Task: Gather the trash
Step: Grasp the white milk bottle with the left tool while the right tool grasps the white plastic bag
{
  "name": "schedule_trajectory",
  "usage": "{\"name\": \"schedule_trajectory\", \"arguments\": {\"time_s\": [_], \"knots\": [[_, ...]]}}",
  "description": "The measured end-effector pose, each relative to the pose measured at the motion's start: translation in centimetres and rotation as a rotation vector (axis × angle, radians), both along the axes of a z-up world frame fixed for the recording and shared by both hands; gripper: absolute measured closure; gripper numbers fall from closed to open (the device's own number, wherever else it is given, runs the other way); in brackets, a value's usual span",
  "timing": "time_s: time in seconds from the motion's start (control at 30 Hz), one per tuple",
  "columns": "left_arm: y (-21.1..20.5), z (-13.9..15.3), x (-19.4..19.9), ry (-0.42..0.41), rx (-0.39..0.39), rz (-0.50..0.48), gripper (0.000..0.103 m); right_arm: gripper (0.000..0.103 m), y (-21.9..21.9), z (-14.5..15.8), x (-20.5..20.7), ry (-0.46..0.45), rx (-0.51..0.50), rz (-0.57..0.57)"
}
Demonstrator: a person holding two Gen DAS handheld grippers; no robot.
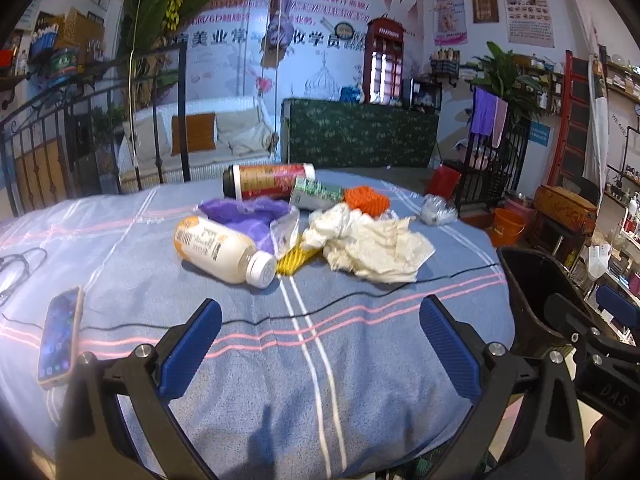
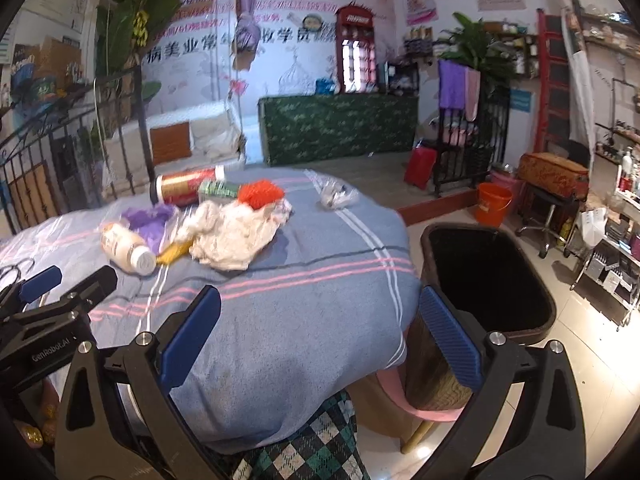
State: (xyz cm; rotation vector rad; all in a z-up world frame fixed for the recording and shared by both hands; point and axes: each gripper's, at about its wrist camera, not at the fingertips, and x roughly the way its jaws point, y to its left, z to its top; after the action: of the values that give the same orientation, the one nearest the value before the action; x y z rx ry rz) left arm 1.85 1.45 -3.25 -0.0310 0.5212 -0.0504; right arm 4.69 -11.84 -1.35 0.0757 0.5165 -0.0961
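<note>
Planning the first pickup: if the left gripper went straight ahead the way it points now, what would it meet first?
The left gripper, open, points over bare blue cloth. Straight ahead it would probably meet the thin black cable first, then the yellow net beside the white bottle. Depth is hard to judge here.

Your left gripper (image 1: 320, 344) carries two blue, finely ribbed pads (image 1: 188, 350) set on black angular finger arms, each arm pinned with a round silver screw (image 1: 141, 350). Your right gripper (image 2: 320, 344) is built the same way: blue ribbed pads (image 2: 450, 340), black brackets with triangular cut-outs, silver screws (image 2: 496, 337) at the joints. Seen from the right wrist, the left gripper's black body bears white "GenRobot.AI" lettering (image 2: 50, 350). Seen from the left wrist, the right gripper's body shows pale "DAS" lettering (image 1: 612, 396).
</note>
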Motion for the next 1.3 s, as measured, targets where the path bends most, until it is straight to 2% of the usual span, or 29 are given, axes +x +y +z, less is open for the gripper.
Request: {"name": "schedule_trajectory", "arguments": {"time_s": [0.23,0.37,0.47,0.57,0.73,0.83,1.0,1.17,1.23,1.3], "knots": [[2.8,-1.8,1.4,0.097,-0.008,0.068,0.005,0.004,0.2,-1.6,3.9,0.127,0.007,0.113],[4.5,-2.3,2.4,0.160,-0.010,0.089,0.005,0.004,0.6,-3.2,7.7,0.255,0.079,0.210],[6.3,-2.5,3.5,0.217,-0.045,0.110,0.005,0.004,0.6,-4.2,10.0,0.310,0.147,0.263],[7.7,-2.5,4.3,0.238,-0.085,0.149,0.005,0.004,0.8,-4.5,12.1,0.333,0.168,0.292],[8.5,-2.3,5.6,0.253,-0.066,0.154,0.005,0.006,1.1,-4.3,15.4,0.345,0.164,0.309],[8.7,-2.3,6.2,0.266,-0.062,0.144,0.005,0.016,1.1,-4.2,18.0,0.354,0.192,0.313],[9.2,-2.3,7.4,0.286,-0.080,0.145,0.005,0.042,1.1,-5.6,22.0,0.417,0.283,0.303],[9.8,-2.1,8.2,0.290,-0.088,0.146,0.005,0.045,1.8,-6.5,23.6,0.446,0.334,0.325],[10.1,-2.2,8.7,0.296,-0.101,0.145,0.005,0.056,2.0,-6.8,23.7,0.446,0.332,0.326],[10.6,-2.2,9.2,0.305,-0.129,0.142,0.005,0.074,1.8,-7.0,23.8,0.441,0.353,0.327]]}}
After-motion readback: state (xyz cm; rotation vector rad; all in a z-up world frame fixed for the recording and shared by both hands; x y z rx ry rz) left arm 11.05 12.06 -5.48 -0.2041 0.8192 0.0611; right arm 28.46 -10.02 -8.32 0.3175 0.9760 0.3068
